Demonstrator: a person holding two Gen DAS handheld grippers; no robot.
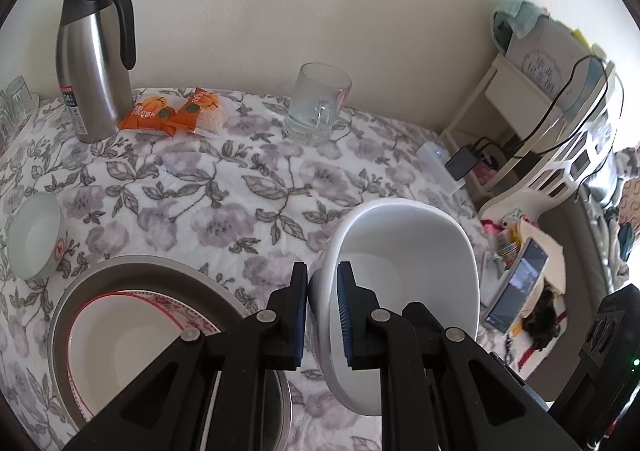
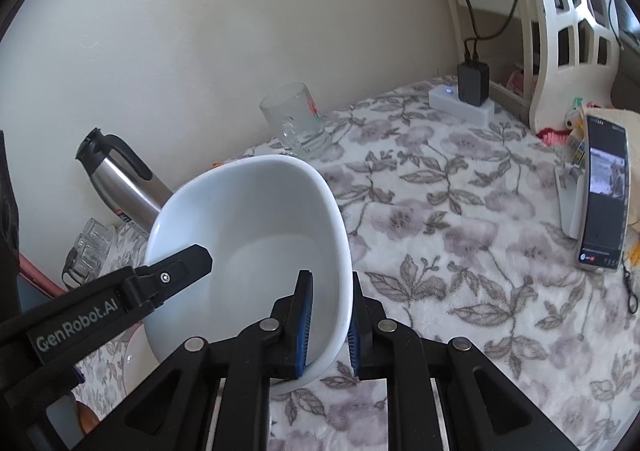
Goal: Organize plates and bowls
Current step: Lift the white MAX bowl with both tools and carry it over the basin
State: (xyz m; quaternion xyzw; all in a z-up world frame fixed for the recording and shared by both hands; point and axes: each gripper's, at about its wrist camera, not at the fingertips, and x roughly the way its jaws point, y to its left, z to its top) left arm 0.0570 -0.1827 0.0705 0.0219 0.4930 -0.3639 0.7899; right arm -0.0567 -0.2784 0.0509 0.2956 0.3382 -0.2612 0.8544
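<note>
We work over a tabletop (image 1: pixel 208 179) draped in a white cloth printed with grey-lilac flowers, pushed against a cream wall. Largest of the dishes, a round metal tray (image 1: pixel 68 303) sits at the near left edge, and a red-rimmed plate (image 1: pixel 120 339) rests inside it. Just right of the tray, a large white bowl (image 1: pixel 404 271) is tipped on its side, raised above the cloth, with both our tools on it: our left gripper (image 1: pixel 323 315) is clamped on the bowl's left wall, one blue pad inside and one outside, while our right gripper (image 2: pixel 331 325) pinches the opposite rim the same way, its blue-lined fingers (image 2: pixel 304 327) straddling the white wall. In the right wrist view the left tool's black arm reaches in over the bowl's far edge. At the back left stands a steel thermos jug (image 1: pixel 92 67) with a black handle, close to the wall. A glass mug (image 1: pixel 316 107) stands farther right along the same wall, and two orange snack packets (image 1: pixel 180 111) lie between jug and mug. A small white bowl (image 1: pixel 36 235) with a red mark sits upright near the left edge, just beyond the tray. At the far right a phone (image 2: pixel 604 195) leans upright with its screen lit.
</note>
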